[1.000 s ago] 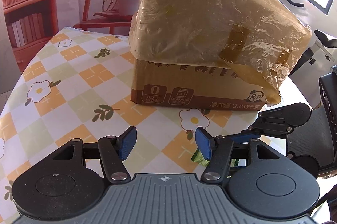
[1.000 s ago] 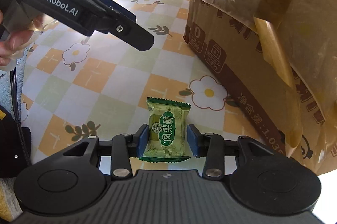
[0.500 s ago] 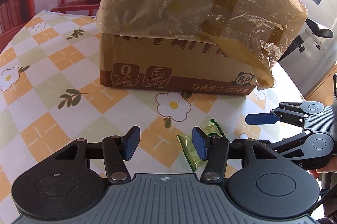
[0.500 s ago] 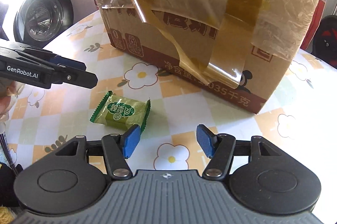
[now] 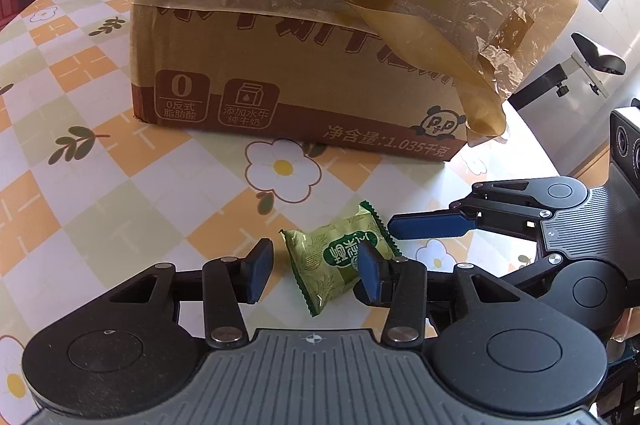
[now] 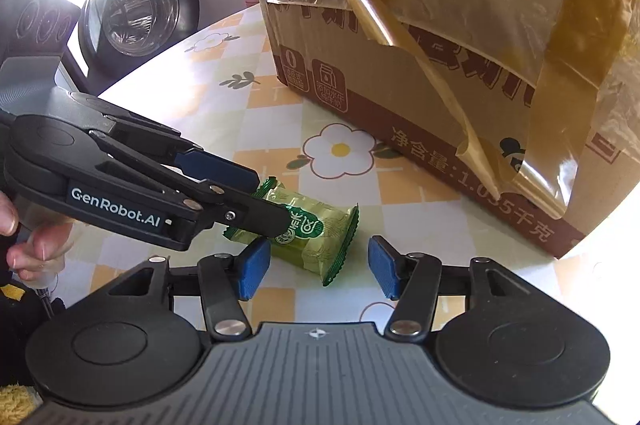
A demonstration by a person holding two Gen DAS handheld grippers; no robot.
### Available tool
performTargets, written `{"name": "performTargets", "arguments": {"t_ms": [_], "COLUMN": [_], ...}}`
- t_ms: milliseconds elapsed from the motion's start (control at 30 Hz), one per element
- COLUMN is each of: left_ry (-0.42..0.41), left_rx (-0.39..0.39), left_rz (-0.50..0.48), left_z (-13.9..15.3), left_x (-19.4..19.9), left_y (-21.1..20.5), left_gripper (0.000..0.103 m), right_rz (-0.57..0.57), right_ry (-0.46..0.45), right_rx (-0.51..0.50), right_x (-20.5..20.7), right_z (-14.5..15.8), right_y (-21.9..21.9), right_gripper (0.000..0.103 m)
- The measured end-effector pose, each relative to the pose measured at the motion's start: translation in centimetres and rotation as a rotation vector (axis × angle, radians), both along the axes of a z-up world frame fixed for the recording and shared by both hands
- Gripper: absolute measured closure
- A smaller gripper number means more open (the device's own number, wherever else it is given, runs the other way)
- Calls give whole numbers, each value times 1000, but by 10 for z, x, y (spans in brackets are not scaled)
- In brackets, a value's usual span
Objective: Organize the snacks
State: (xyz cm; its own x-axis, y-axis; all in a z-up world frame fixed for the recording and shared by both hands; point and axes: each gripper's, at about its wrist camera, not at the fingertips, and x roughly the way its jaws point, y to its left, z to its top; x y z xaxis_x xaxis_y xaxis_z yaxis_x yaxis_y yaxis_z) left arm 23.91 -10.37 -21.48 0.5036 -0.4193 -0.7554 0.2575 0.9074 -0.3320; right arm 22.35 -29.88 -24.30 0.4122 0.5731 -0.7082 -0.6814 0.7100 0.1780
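The small green foil snack packet (image 5: 335,259) lies flat on the flower-patterned bench (image 5: 100,161), between the spread jaws of the left gripper (image 5: 314,271), its long axis slanting across the gap. This gripper is nearer. Its jaws have just been closing, not yet pinching. The right gripper (image 6: 316,267) is spread and empty; a second ago it enclosed the packet.

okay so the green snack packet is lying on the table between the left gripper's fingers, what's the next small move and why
Probably close the left gripper the rest of the way on the green snack packet. Its jaws have just been closing, the packet lies flat on the table between them, and a gap still shows beside the left pad, so it isn't clamped. The right gripper is open and holds nothing.
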Motion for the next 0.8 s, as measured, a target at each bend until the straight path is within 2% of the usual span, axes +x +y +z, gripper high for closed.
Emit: {"name": "performTargets", "arguments": {"t_ms": [167,300,533,667,800], "left_ry": [-18,-35,-70,-107,-122], "left_rx": [3,-13,-16,-33,-14], "left_rz": [-16,32,39,29,11], "left_z": [-3,-6,-5,10,19], "left_x": [-3,-9,-22,-19,-15], "left_y": [-11,-10,-10,-5,-5], "left_gripper": [56,57,60,61,63], "right_rz": [-10,-5,-15,-17,-20], "right_ry": [2,0,7,-63,-91], "right_rx": [27,32,58,57,46], "right_x": [-4,-8,-17,-23,-23], "right_z": [-3,-2,-2,8,14], "right_y": [0,0,0,1,3], "right_gripper": [51,70,72,73,73]}}
